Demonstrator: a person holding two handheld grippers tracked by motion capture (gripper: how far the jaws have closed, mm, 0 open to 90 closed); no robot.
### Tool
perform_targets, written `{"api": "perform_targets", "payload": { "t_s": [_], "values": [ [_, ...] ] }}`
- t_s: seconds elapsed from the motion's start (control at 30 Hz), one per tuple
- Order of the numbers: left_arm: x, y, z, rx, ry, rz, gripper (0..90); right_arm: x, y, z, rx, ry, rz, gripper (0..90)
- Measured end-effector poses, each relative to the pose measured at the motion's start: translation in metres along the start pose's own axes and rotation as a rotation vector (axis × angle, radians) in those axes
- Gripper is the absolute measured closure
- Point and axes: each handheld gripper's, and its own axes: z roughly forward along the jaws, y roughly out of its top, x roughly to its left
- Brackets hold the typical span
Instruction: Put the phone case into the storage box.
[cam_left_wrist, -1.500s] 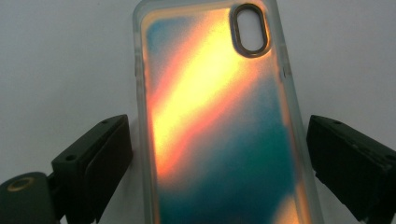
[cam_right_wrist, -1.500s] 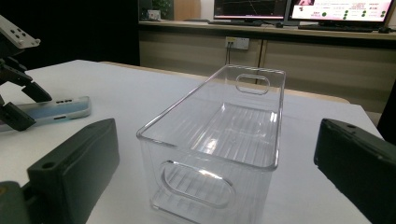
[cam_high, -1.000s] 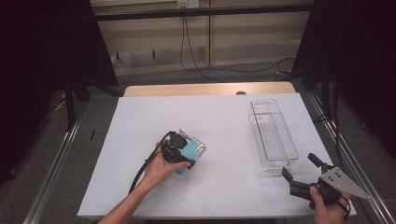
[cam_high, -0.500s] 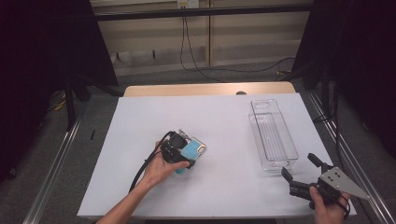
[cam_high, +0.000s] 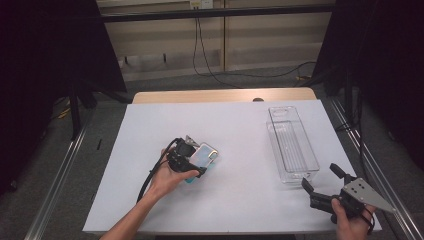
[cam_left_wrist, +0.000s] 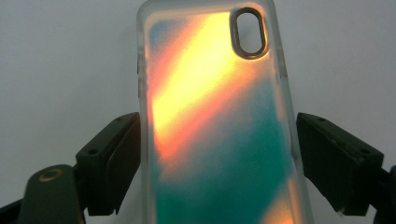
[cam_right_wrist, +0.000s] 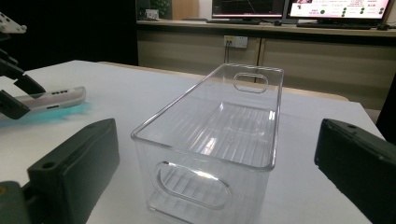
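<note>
Translucent phone case with orange-and-teal sheen (cam_left_wrist: 219, 121), camera cutout at far end, on white surface (cam_high: 240, 130) left of centre, between jaws of left claw (cam_high: 196, 165); pads spread wide alongside its edges, contact unclear. Right claw (cam_high: 320, 182) open, empty, just before clear plastic rectangular bin (cam_right_wrist: 219, 135).

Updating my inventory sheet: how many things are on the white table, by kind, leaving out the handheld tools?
Phone case, orange and teal, between the left tool's jaws: 1
Clear plastic bin, empty: 1
Total: 2
</note>
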Motion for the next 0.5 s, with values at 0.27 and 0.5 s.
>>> {"api": "perform_targets", "payload": {
  "t_s": [0.27,0.5],
  "values": [
    [0.002,-0.006,-0.012,-0.081,0.074,-0.004,17.0,0.003,0.001,0.0,-0.001,0.007,-0.013,0.0],
    [0.0,-0.011,-0.017,-0.144,0.102,0.005,16.9,0.004,0.002,-0.001,-0.016,0.01,-0.017,0.0]
  ]
}}
